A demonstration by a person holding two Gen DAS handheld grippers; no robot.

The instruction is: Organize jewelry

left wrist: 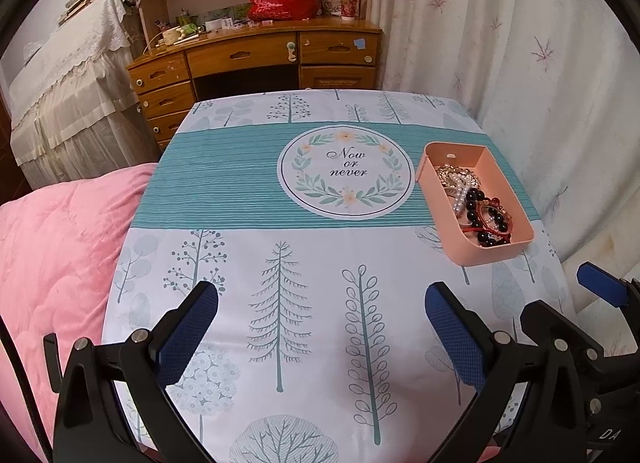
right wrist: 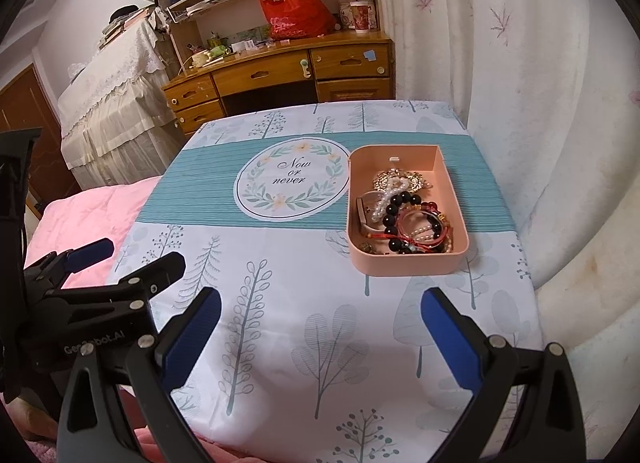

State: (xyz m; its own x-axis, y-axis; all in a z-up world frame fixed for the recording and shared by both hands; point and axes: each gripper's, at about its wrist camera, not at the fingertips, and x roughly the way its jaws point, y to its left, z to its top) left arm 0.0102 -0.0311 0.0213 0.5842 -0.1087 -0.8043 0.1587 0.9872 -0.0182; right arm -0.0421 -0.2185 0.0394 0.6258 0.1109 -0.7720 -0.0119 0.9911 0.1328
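A pink tray (left wrist: 495, 254) stands on the right of the table, also in the right wrist view (right wrist: 408, 263). It holds a heap of jewelry: a black bead bracelet (right wrist: 394, 210), a pearl strand (right wrist: 383, 199), red string bracelets (right wrist: 420, 231) and a gold piece (right wrist: 400, 179). My left gripper (left wrist: 320, 303) is open and empty over the table's near edge, left of the tray. My right gripper (right wrist: 320, 305) is open and empty, just in front of the tray. Each gripper shows in the other's view, the right one (left wrist: 560, 303) and the left one (right wrist: 132, 259).
The table wears a tree-print cloth (left wrist: 304, 303) with a teal band and a "Now or never" medallion (left wrist: 346, 171). A pink quilt (left wrist: 52, 263) lies to the left. A wooden desk (left wrist: 256, 59) stands behind and a white curtain (left wrist: 520, 63) hangs to the right.
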